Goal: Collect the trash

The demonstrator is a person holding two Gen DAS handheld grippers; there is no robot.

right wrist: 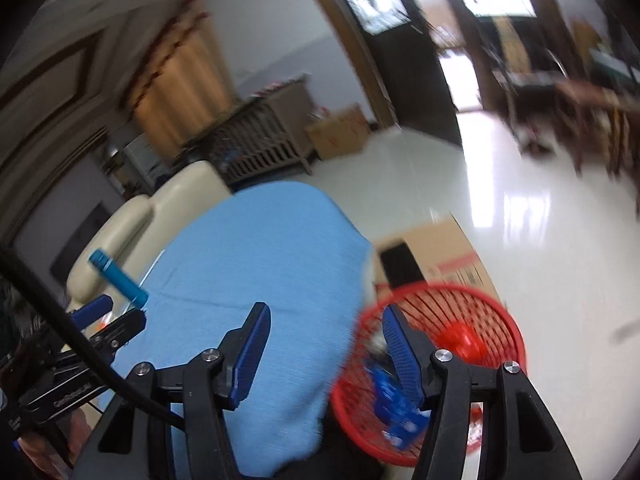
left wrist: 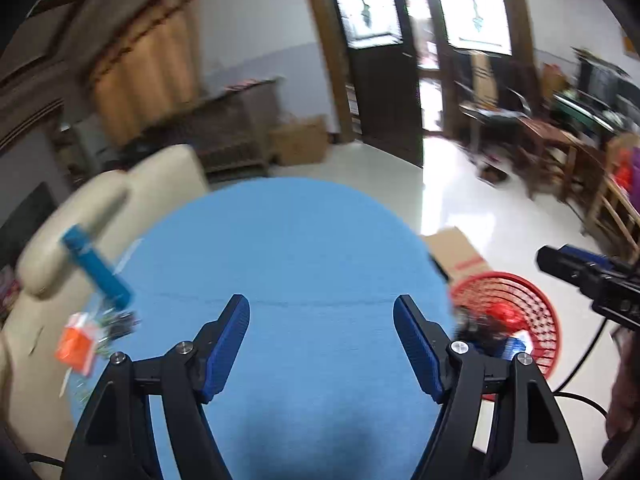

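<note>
Left gripper (left wrist: 321, 316) is hovering over the blue-covered counter (left wrist: 304, 248), its fingers (left wrist: 230, 344) spread wide and gripping nothing. Right gripper (right wrist: 324, 330) is likewise holding its fingers (right wrist: 250, 354) spread and empty, straddling the counter's right edge and the red basket (right wrist: 496, 320) just beside it. The left wrist view alone is showing an orange wrapper (left wrist: 78, 344) and a dark crumpled wrapper (left wrist: 116, 322) lying near the counter's left edge; in the right wrist view the left gripper is hiding that spot. A blue tube (left wrist: 98, 266) is resting at the same left edge, visible in both views. The right wrist view is showing blue packaging (right wrist: 394, 408) inside the basket, blurred by motion. A cardboard box (right wrist: 448, 248) is standing behind the basket.
</note>
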